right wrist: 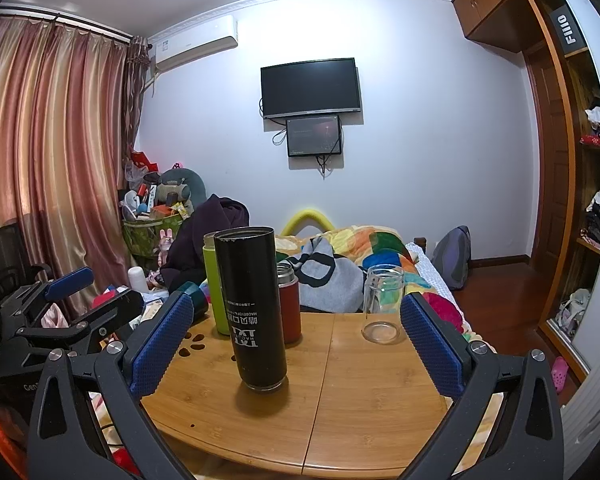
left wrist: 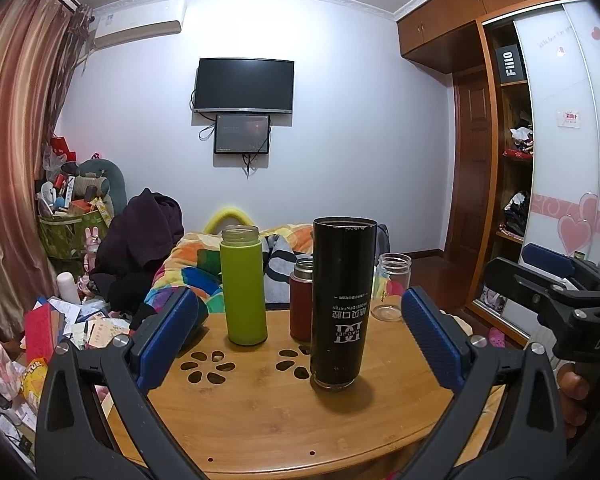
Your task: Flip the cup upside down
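Observation:
A tall black cup (left wrist: 340,304) with upside-down white lettering stands on the round wooden table (left wrist: 260,408); it also shows in the right wrist view (right wrist: 256,308). My left gripper (left wrist: 300,332) is open and empty, with blue pads on both sides of the cup, short of it. My right gripper (right wrist: 296,340) is open and empty, near the table's front, with the cup between its pads but farther off. The right gripper also shows at the right edge of the left wrist view (left wrist: 556,276).
A green bottle (left wrist: 242,284), a red flask (left wrist: 302,300) and a clear glass jar (left wrist: 392,288) stand upright behind the cup. A bed with a colourful blanket (right wrist: 364,256) lies beyond the table. Clutter fills the left floor; a wardrobe (right wrist: 572,160) stands at the right.

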Available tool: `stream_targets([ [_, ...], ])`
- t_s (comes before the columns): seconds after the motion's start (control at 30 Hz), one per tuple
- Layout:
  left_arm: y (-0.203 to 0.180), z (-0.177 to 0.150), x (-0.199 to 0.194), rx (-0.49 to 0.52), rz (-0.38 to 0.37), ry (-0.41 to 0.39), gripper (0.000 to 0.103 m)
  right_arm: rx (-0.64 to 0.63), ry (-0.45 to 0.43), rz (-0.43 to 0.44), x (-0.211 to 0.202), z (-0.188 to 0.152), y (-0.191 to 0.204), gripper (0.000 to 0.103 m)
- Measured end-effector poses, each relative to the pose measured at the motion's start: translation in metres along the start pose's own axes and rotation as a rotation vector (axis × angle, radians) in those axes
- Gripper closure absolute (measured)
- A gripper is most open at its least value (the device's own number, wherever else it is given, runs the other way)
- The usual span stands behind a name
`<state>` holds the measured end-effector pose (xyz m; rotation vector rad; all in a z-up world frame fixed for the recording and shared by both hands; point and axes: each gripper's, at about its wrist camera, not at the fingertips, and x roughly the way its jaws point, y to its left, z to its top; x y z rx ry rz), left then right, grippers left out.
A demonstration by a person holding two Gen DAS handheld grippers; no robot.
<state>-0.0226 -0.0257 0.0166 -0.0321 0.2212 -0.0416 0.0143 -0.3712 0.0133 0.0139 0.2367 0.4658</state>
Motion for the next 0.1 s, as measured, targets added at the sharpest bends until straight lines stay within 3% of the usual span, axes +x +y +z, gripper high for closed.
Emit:
stream_targets([
  [0.1,0.0004,-0.0002,-0.0003,-0.003,-0.002,0.002,0.000,-0.001,0.001,0.001,0.0003,-0.0003,-0.0006,0.000],
])
